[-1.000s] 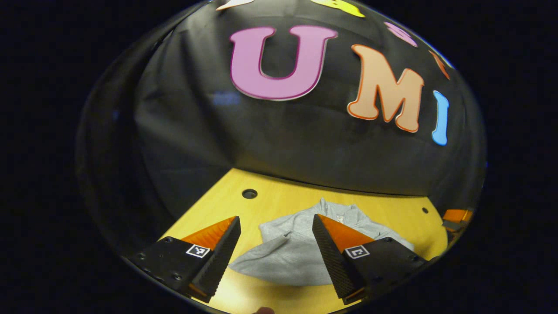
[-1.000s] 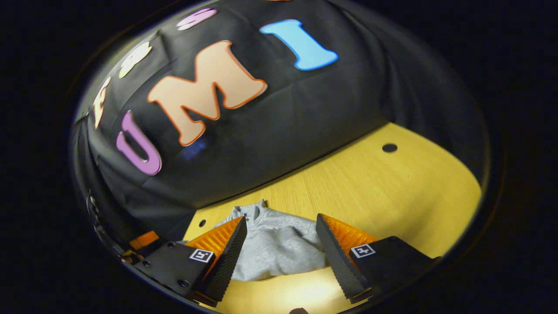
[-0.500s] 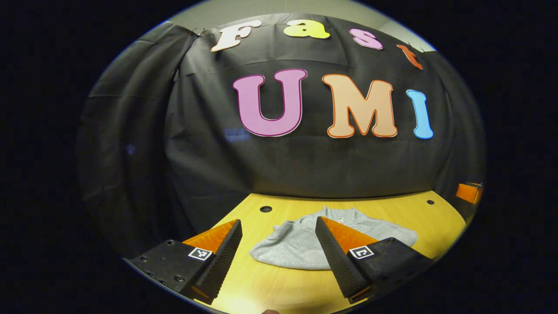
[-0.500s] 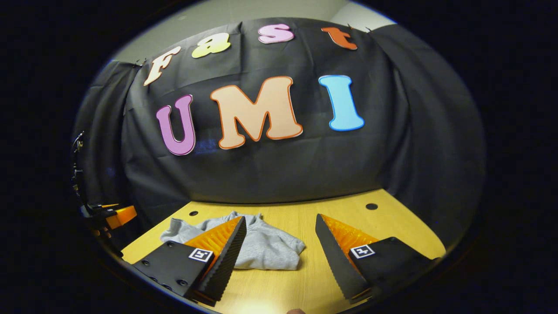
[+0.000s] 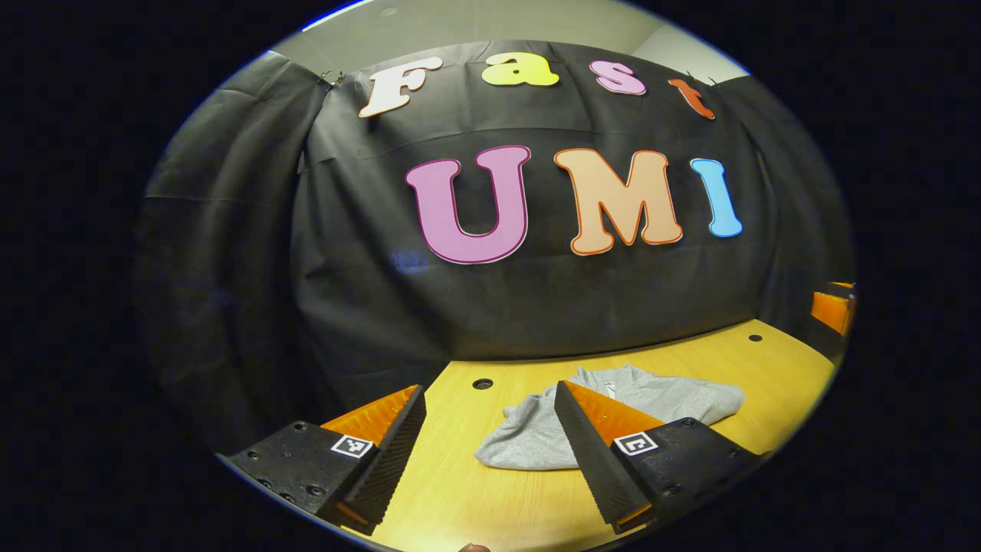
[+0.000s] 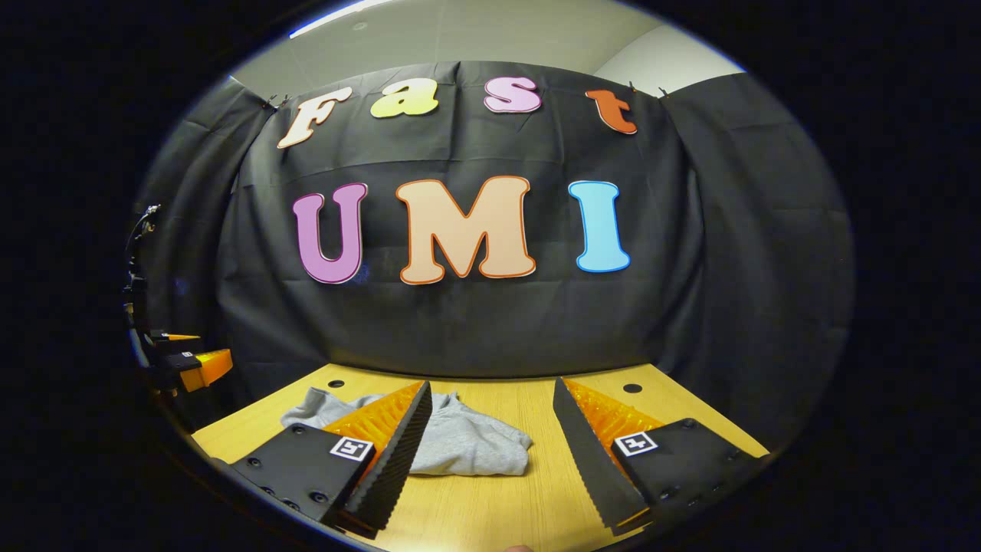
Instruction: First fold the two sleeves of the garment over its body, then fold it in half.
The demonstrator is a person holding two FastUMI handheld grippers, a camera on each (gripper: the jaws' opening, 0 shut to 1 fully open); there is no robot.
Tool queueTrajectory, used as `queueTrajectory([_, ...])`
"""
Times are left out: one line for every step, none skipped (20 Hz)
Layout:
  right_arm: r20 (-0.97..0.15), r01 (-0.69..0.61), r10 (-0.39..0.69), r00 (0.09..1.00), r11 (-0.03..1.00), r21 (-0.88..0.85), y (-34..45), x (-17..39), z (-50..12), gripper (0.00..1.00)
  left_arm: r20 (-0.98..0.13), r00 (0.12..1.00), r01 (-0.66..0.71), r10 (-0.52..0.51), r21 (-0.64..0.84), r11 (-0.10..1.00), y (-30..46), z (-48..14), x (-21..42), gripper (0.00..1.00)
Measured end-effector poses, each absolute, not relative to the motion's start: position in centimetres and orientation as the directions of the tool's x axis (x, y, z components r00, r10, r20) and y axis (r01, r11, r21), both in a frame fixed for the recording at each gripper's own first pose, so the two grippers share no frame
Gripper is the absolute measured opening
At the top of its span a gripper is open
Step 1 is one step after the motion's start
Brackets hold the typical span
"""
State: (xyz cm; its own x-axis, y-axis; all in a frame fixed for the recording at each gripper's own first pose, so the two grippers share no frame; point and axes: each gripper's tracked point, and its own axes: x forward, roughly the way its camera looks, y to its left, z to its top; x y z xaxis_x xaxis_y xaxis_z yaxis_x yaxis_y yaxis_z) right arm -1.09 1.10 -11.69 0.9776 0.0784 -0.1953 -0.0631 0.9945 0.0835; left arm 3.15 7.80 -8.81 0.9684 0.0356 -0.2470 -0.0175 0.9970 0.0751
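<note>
Left gripper view: the left claw (image 5: 490, 429) gapes wide and empty above the counter (image 5: 460, 491), the folded garment (image 5: 613, 406) lying ahead, so loose layers (nothing pins them) may spring open. Right gripper view: the right claw (image 6: 490, 433), equally wide and empty, is clear of the garment (image 6: 467, 445); a low pass could drag its edge.

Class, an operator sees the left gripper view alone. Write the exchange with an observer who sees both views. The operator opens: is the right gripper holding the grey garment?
Observer: No. The right gripper is open, with nothing between its fingers.
Operator: Where is the garment from there?
Observer: The garment lies folded on the table, partly behind that gripper's left finger and ending short of its right one.
Operator: And my own gripper?
Observer: The left gripper hangs near that view's left edge, apart from the garment.
</note>
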Motion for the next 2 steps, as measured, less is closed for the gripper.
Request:
queueTrajectory([-0.195,-0.058,0.074,0.978,0.995,0.086,0.94,-1.24,-11.12,0.95,-0.249,0.968,-0.016,0.035,0.080,0.997,8.02,-8.93,3.05,1.00])
queueTrajectory([-0.194,-0.052,0.067,0.979,0.995,0.083,0.96,-1.44,-11.02,0.98,-0.246,0.969,-0.007,0.027,0.080,0.997,8.04,-8.80,3.12,0.97])
